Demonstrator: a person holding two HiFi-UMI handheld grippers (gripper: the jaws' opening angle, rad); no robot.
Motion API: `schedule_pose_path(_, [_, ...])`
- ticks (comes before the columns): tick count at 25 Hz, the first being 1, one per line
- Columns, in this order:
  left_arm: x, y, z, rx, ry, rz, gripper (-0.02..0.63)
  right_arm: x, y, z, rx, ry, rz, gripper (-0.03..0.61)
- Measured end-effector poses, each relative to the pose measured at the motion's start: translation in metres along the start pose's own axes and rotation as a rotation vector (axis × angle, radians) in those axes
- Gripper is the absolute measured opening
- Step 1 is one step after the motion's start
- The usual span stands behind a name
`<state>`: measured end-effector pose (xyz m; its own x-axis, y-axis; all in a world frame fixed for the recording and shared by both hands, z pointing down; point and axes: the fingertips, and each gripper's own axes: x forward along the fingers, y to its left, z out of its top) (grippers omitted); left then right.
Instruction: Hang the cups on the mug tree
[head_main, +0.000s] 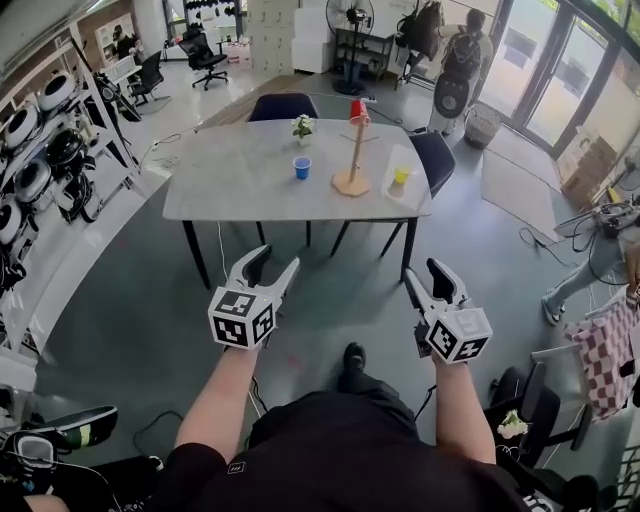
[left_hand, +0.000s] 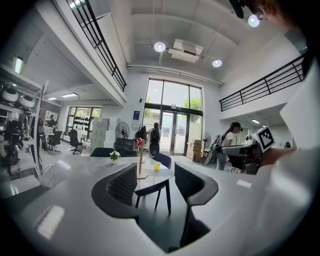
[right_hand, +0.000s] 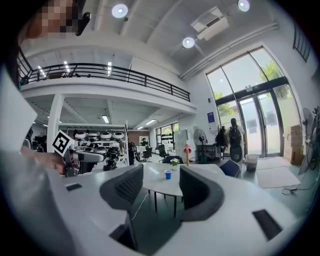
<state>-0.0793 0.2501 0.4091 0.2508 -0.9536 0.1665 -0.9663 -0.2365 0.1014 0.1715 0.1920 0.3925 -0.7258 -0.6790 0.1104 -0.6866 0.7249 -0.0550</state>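
A wooden mug tree (head_main: 352, 150) stands on the grey table (head_main: 240, 170), with a red cup (head_main: 358, 110) on its top. A blue cup (head_main: 302, 167) sits left of the tree and a yellow cup (head_main: 401, 176) right of it. My left gripper (head_main: 275, 258) and right gripper (head_main: 425, 270) hover over the floor well short of the table. Both are open with nothing between the jaws. The left gripper view shows the tree (left_hand: 140, 160) and yellow cup (left_hand: 157, 166) far off. The right gripper view shows the blue cup (right_hand: 168, 174) between the jaws, far away.
A small potted plant (head_main: 302, 126) sits at the table's far side. Dark chairs (head_main: 283, 106) stand behind the table. Shelves of equipment (head_main: 40, 150) line the left wall. A person (head_main: 590, 270) and a chair are at the right. Cables lie on the floor.
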Motion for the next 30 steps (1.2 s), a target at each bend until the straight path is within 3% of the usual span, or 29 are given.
schedule_pose_path(7, [0.033,0.026,-0.005,-0.009,0.007,0.027,0.232,0.037,-0.023,-0.008,-0.002,0.032,0.011,0.224])
schedule_pose_path(14, [0.101,0.059,-0.010,-0.018,0.035,0.073,0.232,0.102,-0.078,-0.016,0.010,0.059,0.037,0.232])
schedule_pose_path(20, [0.180,0.080,-0.006,-0.013,0.069,0.111,0.232,0.168,-0.121,-0.036,0.013,0.123,0.110,0.241])
schedule_pose_path(30, [0.274,0.097,0.026,0.014,0.091,0.181,0.232,0.250,-0.184,-0.033,0.076,0.109,0.215,0.242])
